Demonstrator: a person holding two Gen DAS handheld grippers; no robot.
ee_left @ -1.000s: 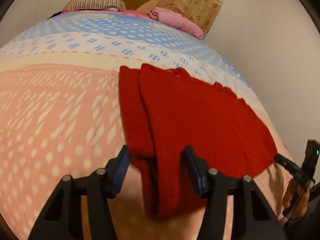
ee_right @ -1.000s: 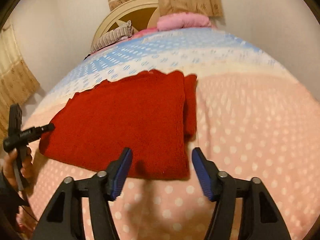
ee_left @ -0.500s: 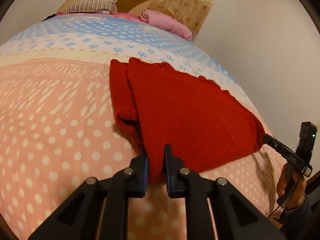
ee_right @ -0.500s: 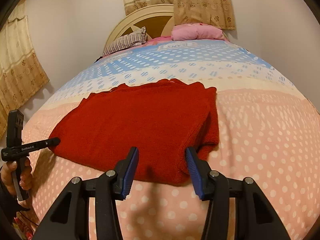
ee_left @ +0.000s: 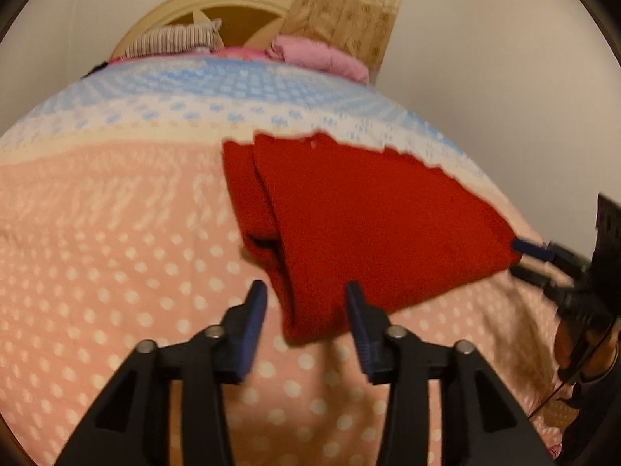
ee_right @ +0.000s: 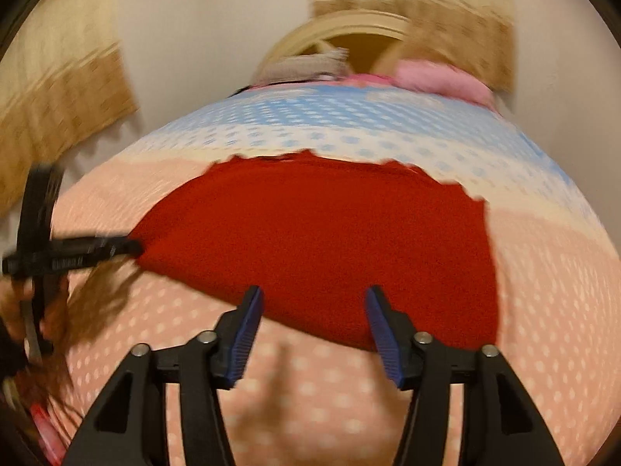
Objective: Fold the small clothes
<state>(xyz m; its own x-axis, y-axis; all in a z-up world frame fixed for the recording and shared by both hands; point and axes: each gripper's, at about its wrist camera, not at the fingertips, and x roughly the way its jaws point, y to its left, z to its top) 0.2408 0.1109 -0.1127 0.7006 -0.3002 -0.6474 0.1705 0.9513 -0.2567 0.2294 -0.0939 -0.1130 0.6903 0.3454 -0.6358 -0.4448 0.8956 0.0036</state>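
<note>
A red knitted garment is seen lying on the pink dotted part of the bedspread, with its far edge reaching the white and blue band. It has already been brought into a compact, roughly rectangular shape. In the left wrist view a second layer is seen along its left side, tucked partly under the top layer, so at least one side appears to have been folded in. The near left corner is seen slightly lifted and bunched rather than flat.

The left gripper is held just short of that near corner. Its jaws have just been opening, and they stand apart with the corner of the cloth between them but not pressed by the pads. The right gripper is held at the near edge of the garment, towards the right. Its jaws have also just been opening and stand apart, with the hem between the tips but not clamped.

The task is judged to be well along for this garment: the side fold is done and the cloth has been released. A further fold from near to far, or a smoothing of the raised corner, may remain. No other small clothes are visible on the bed.
</note>
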